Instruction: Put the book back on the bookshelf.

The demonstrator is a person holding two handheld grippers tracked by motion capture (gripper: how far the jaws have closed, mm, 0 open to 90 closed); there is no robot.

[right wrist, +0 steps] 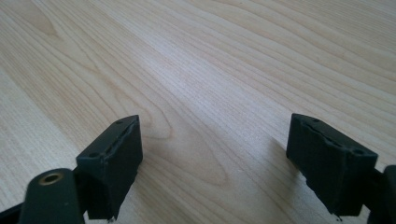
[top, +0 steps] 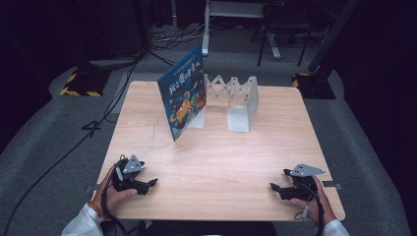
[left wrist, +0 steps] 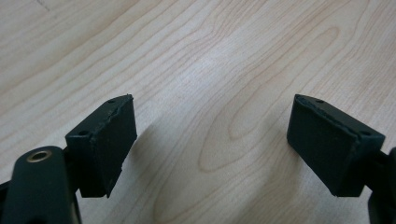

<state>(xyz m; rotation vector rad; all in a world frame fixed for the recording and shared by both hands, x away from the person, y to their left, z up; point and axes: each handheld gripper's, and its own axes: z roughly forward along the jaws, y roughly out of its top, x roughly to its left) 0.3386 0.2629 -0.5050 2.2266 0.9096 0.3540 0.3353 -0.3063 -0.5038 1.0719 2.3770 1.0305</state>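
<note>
My left hand-held gripper and right hand-held gripper rest low at the near edge of the worktop, jaws wide, holding nothing. Well ahead of both, the book stands tilted against a white rack, which props it up for grasping.
</note>
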